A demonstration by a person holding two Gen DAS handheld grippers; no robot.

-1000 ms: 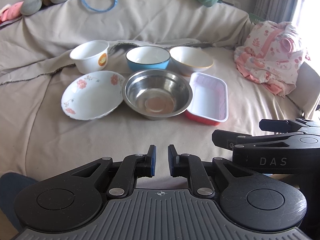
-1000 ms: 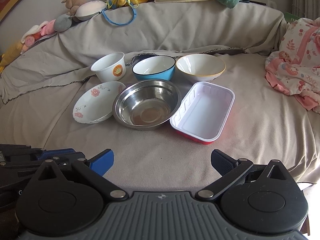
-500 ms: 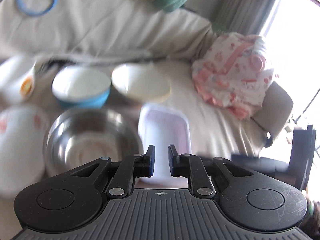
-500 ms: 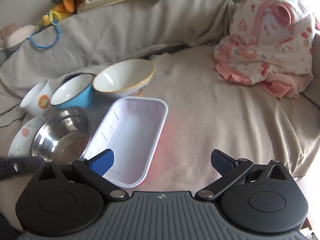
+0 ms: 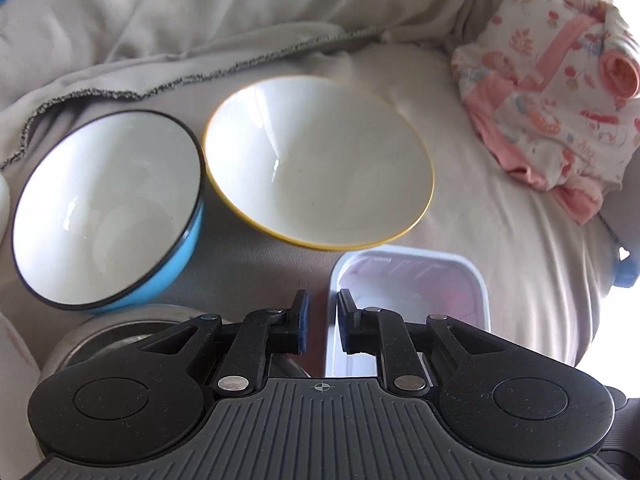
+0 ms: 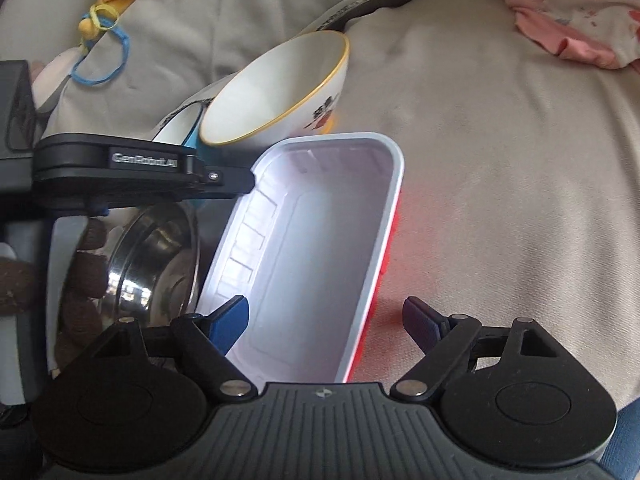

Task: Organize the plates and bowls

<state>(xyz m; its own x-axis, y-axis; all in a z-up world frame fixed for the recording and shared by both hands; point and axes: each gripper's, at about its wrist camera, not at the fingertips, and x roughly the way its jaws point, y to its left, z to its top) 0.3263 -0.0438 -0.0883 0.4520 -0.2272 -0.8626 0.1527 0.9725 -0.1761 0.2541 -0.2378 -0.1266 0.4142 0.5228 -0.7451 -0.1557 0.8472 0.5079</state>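
On the beige sheet stand a blue bowl [image 5: 104, 208], a yellow-rimmed white bowl [image 5: 320, 160], a steel bowl [image 6: 160, 264] and a white tray with red outside [image 6: 320, 240]. My left gripper [image 5: 322, 320] is shut with nothing held, and hovers over the tray's [image 5: 408, 292] far left corner beside the steel bowl's rim [image 5: 120, 328]. From the right wrist view its black body [image 6: 140, 176] crosses above the steel bowl. My right gripper [image 6: 326, 316] is low at the tray's near end, jaws closing. One finger is over the tray's left wall, the other outside its red side. Neither pad presses on it.
A pink floral bundle of cloth [image 5: 552, 92] lies to the right on the sheet. A flowered plate's edge [image 5: 12, 360] shows at the lower left. Plush toys and a blue ring [image 6: 100, 52] rest on the raised back. A gloved hand [image 6: 80, 280] holds the left gripper.
Both grippers came forward and down, close over the dishes. The left one swung right to the tray's corner. The right one's jaws have narrowed around the tray's near end.
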